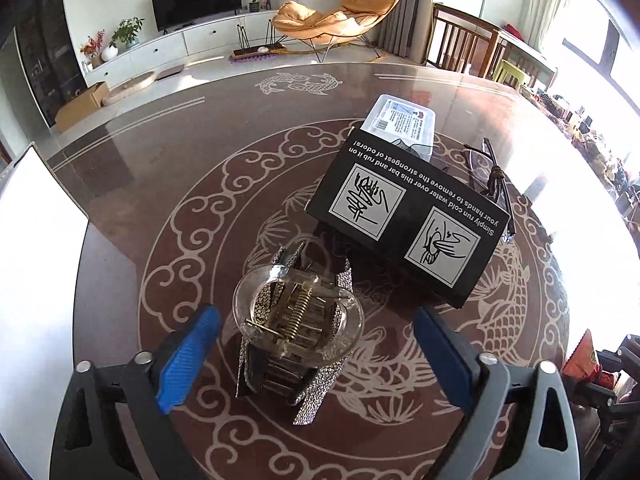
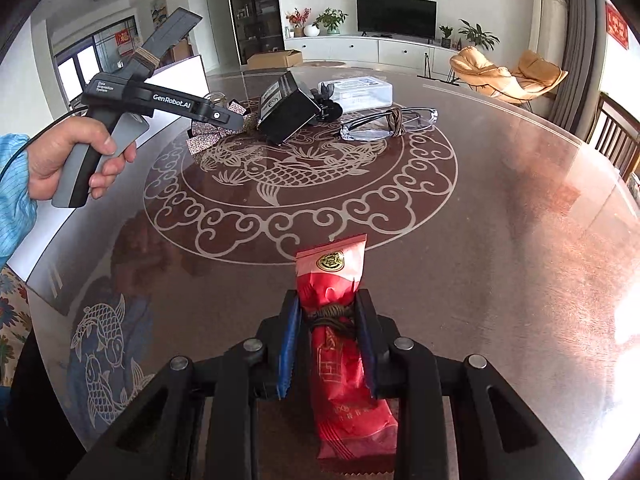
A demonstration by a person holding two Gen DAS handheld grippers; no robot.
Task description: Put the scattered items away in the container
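1. The right tool point(image 2: 329, 344) is clenched on a red snack packet point(image 2: 340, 344), its blue pads pinching the wrapper at the waist where a brown cord is tied round it. That narrow, bound spot probably gives the firmest hold on a soft wrapper.

2. The packet hangs over the near part of the table point(image 2: 500, 240), well apart from the other items, so I judge it is on its way to the container.

3. The container point(image 2: 360, 90), a clear plastic box, sits at the far side of the table's carp pattern. A dark item rests against its left end.

4. The left tool point(image 1: 316, 356) is released, its blue fingers spread wide on either side of a hair clip point(image 1: 298, 320) with a glittery bow. The clip lies on the table between them, untouched; the wide spread suits its bulky clear body.

5. A black box point(image 1: 408, 220) stands tilted just beyond the clip, between it and the container.

6. A pair of glasses point(image 2: 388, 122), bound with cord, lies on the table just in front of the container.
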